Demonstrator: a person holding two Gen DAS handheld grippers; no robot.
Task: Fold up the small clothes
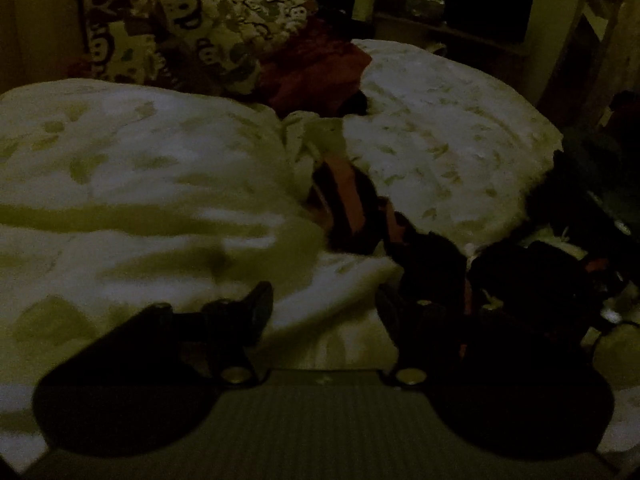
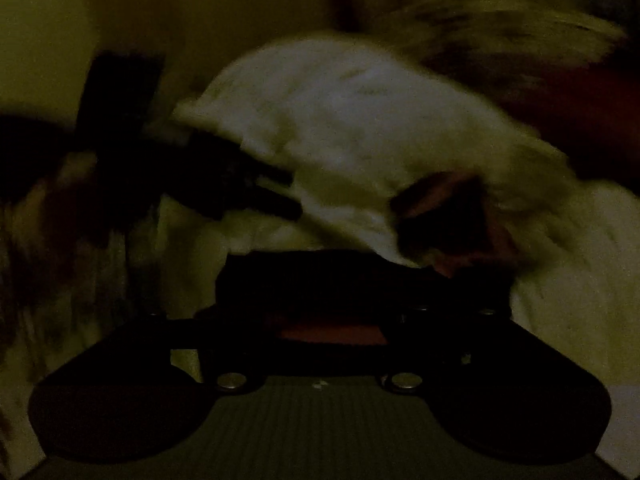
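The room is very dark. In the left wrist view a dark garment with red stripes lies in the crease between two folds of the white quilt and runs down to the right. My left gripper is open over the quilt. Its right finger is against the garment's dark lower end, with no grip. The right wrist view is blurred. There, the striped garment rests on the quilt, and a dark folded piece lies just ahead of my right gripper, whose jaws stand wide apart.
Patterned pillows and a dark red cloth sit at the head of the bed. Dark furniture stands behind. A dark heap lies at the quilt's right edge. A dark forked shape I cannot identify crosses the quilt.
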